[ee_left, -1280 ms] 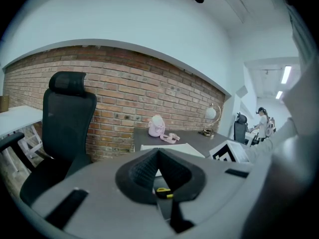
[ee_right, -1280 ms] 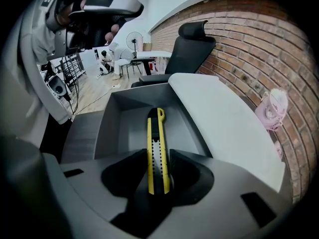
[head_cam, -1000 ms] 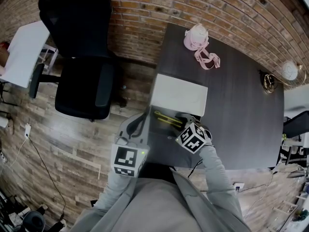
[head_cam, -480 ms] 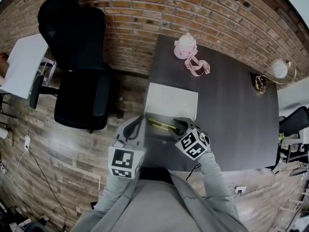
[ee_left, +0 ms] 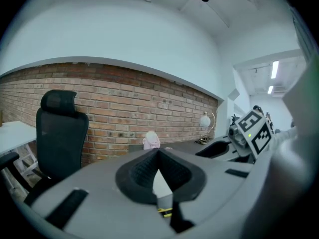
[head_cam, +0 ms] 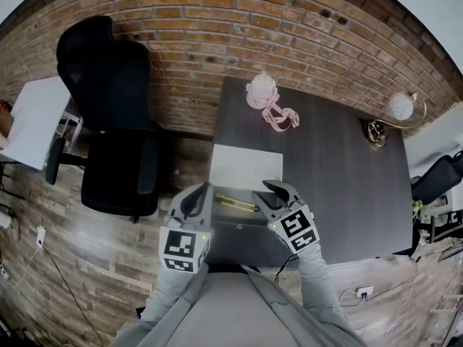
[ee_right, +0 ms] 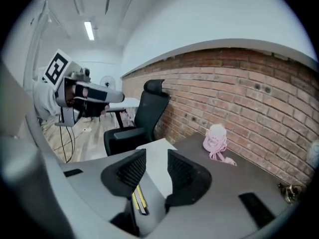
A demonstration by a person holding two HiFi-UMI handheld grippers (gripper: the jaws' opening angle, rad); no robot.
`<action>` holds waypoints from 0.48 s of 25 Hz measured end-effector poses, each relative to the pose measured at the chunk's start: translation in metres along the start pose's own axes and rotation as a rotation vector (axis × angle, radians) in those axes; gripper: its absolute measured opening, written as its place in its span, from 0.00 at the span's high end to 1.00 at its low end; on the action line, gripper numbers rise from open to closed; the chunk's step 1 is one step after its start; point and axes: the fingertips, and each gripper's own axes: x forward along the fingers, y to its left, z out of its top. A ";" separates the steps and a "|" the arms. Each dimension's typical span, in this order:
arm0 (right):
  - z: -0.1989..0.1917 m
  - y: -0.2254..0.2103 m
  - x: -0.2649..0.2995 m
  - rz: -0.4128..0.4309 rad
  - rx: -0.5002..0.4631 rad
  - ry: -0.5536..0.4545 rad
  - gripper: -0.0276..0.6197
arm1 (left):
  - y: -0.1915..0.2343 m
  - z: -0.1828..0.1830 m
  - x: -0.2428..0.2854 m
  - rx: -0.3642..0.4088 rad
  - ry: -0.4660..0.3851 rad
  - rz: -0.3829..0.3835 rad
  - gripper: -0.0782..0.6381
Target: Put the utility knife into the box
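Observation:
The utility knife (head_cam: 235, 203), yellow and black, lies on the dark table (head_cam: 340, 172) just in front of the flat white box (head_cam: 246, 166). My left gripper (head_cam: 194, 199) is at the knife's left end, off the table's left edge, its jaws shut on nothing. My right gripper (head_cam: 278, 192) is open at the knife's right end with nothing between its fingers. In the right gripper view the knife (ee_right: 138, 199) shows below the open right gripper (ee_right: 155, 166), with the box (ee_right: 152, 151) beyond. In the left gripper view the knife (ee_left: 164, 212) peeks out under the shut left gripper (ee_left: 158, 156).
A pink object with a strap (head_cam: 264, 96) sits at the table's far edge by the brick wall. A globe lamp (head_cam: 398, 107) stands at the far right corner. A black office chair (head_cam: 116, 121) is on the floor to the left.
The head view has tilted up, so more wall shows. The right gripper has drawn back slightly from the knife's right end. The knife and box have kept their places.

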 end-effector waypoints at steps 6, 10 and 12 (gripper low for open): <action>0.041 -0.019 -0.038 -0.086 0.118 -0.205 0.74 | -0.001 0.016 0.000 0.025 -0.031 -0.010 0.86; 0.058 -0.028 -0.065 -0.131 0.198 -0.331 0.77 | -0.007 0.022 0.001 0.034 -0.043 -0.022 0.86; 0.065 -0.031 -0.077 -0.151 0.218 -0.375 0.79 | -0.010 0.025 0.002 0.036 -0.047 -0.033 0.86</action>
